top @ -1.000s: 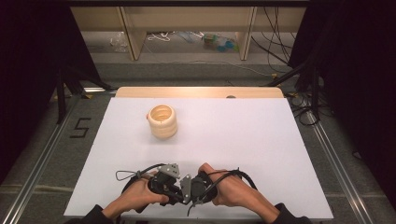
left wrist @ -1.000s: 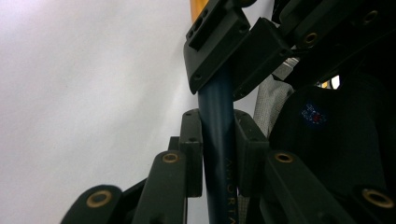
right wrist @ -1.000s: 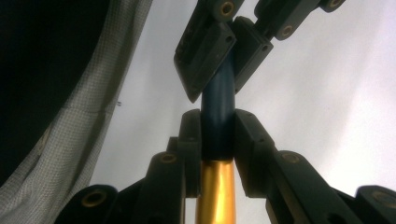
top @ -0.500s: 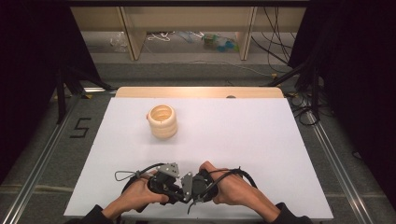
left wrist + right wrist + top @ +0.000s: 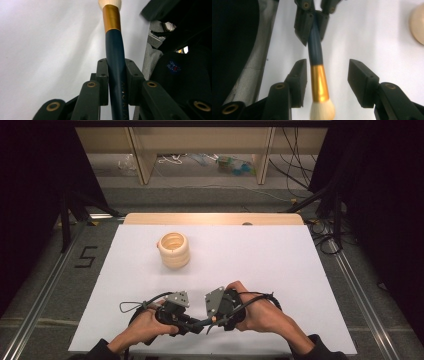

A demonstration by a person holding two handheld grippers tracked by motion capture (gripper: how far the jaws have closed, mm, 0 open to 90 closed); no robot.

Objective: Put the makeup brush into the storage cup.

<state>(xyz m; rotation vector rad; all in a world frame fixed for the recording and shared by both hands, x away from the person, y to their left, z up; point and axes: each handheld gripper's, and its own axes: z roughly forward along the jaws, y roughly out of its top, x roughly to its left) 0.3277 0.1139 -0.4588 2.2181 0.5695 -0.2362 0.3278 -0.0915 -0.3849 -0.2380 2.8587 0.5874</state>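
Observation:
A makeup brush (image 5: 113, 42) with a dark blue handle, gold collar and pale bristles runs between my two grippers, low over the white table. My left gripper (image 5: 116, 62) is shut on the handle. In the high view it sits near the front edge (image 5: 187, 320), facing my right gripper (image 5: 216, 319). My right gripper (image 5: 327, 67) has just been opening. Its jaws stand apart on either side of the gold collar (image 5: 319, 82) and the right pad is clear of it. The left gripper (image 5: 312, 15) clamps the handle farther off in the right gripper view.
A cream stack of rings (image 5: 173, 250) stands at the back left of the white table sheet (image 5: 280, 260), and its edge shows (image 5: 418, 22) in the right gripper view. A wooden strip (image 5: 210, 218) borders the far side. Dark clothing lies beside the grippers.
My right gripper's jaws have opened off the brush and that hand has shifted slightly right and up. The left gripper keeps its hold and has not moved.

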